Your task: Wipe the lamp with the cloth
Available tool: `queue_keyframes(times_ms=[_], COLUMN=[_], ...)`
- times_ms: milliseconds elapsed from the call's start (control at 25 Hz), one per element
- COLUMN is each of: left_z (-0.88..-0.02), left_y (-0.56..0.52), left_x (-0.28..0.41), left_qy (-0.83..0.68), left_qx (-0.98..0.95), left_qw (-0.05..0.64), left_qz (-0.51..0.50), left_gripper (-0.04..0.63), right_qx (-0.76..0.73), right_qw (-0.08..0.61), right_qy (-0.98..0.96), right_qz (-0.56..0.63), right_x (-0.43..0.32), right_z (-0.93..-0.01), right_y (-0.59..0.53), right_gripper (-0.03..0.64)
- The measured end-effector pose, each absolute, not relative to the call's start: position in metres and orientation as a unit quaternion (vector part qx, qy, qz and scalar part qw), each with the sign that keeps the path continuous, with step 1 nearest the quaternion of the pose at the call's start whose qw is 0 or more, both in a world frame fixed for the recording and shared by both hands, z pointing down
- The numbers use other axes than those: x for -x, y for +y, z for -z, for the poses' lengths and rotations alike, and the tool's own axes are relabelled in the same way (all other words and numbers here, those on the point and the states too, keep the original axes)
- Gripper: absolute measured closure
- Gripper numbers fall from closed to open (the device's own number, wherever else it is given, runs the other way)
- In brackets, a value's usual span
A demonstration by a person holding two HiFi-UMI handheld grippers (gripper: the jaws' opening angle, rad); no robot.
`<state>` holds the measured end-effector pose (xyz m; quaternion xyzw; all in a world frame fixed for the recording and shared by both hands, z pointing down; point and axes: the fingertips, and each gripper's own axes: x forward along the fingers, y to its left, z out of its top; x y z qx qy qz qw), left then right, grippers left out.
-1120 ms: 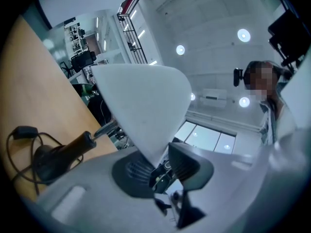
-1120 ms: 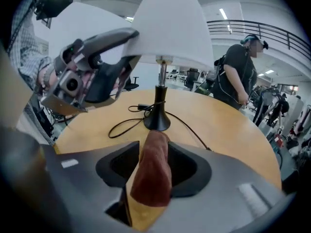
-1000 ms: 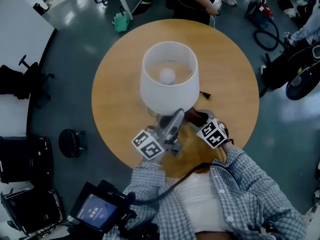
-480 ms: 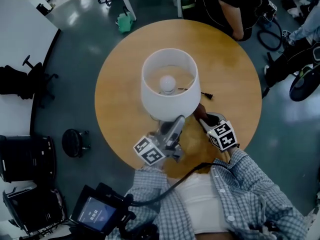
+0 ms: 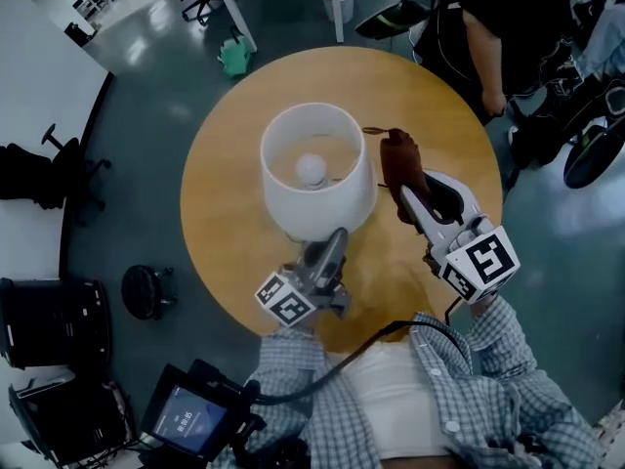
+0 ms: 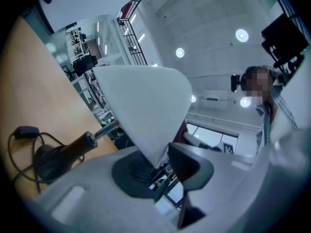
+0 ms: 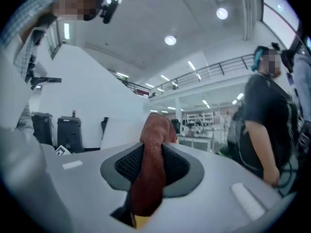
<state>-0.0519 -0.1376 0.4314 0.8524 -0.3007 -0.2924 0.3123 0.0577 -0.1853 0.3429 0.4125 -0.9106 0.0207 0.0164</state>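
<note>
A lamp with a white shade [image 5: 317,169] stands on the round wooden table [image 5: 229,213]. My left gripper [image 5: 337,237] is shut on the shade's lower rim [image 6: 146,106], which runs down between its pads [image 6: 133,171]. The lamp's dark stem [image 6: 68,152] and cable show under the shade. My right gripper [image 5: 402,186] is raised to the right of the shade, level with it. Its jaws have just been closing, and they now grip a red-brown cloth [image 5: 397,154]. The cloth [image 7: 154,149] stands up between the right gripper's [image 7: 150,166] pads.
A person in black [image 5: 469,27] stands at the table's far right edge. The lamp's plug and cord [image 5: 374,130] lie on the table behind the cloth. On the floor are a green object [image 5: 234,57] and a black stool [image 5: 146,291].
My right gripper has risen from the table beside the lamp's foot to the shade's right side, carrying the cloth. The left gripper has stayed on the shade's rim.
</note>
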Motion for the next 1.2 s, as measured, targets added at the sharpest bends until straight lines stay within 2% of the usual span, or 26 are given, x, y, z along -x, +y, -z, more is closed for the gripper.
queue_keyframes(times_ms=[120, 240, 360, 560, 680, 800, 960, 1120, 1200], left_z=[-0.431, -0.431, -0.432, -0.432, -0.431, -0.433, -0.434, -0.434, -0.433], left_y=[-0.140, -0.143, -0.145, -0.144, -0.144, -0.143, -0.142, -0.142, -0.141], left_x=[0.051, 0.054, 0.055, 0.056, 0.055, 0.054, 0.052, 0.050, 0.050], left_qy=[-0.302, -0.304, -0.305, -0.306, -0.304, -0.302, -0.302, -0.301, -0.301], left_qx=[-0.852, -0.850, -0.850, -0.850, -0.851, -0.852, -0.851, -0.851, -0.850], left_qw=[0.312, 0.312, 0.312, 0.312, 0.312, 0.313, 0.313, 0.313, 0.314], left_qz=[0.291, 0.295, 0.296, 0.294, 0.293, 0.292, 0.294, 0.294, 0.295], left_gripper=[0.503, 0.503, 0.503, 0.503, 0.503, 0.503, 0.503, 0.503, 0.503], right_qx=[-0.349, -0.307, -0.288, -0.238, -0.223, -0.240, -0.303, -0.336, -0.352], right_qw=[0.010, 0.045, 0.058, 0.149, 0.173, 0.142, 0.032, -0.029, -0.044], right_qy=[-0.932, -0.938, -0.945, -0.950, -0.952, -0.954, -0.952, -0.941, -0.935], right_qz=[0.099, 0.153, 0.144, 0.138, 0.116, 0.110, 0.034, 0.036, -0.003], right_x=[-0.013, 0.024, 0.033, 0.040, 0.039, 0.034, 0.015, -0.010, -0.018], right_z=[-0.288, -0.293, -0.312, -0.374, -0.400, -0.389, -0.331, -0.292, -0.294], right_y=[-0.169, -0.156, -0.143, -0.115, -0.104, -0.107, -0.136, -0.185, -0.209], right_gripper=[0.514, 0.514, 0.514, 0.515, 0.515, 0.515, 0.515, 0.515, 0.515])
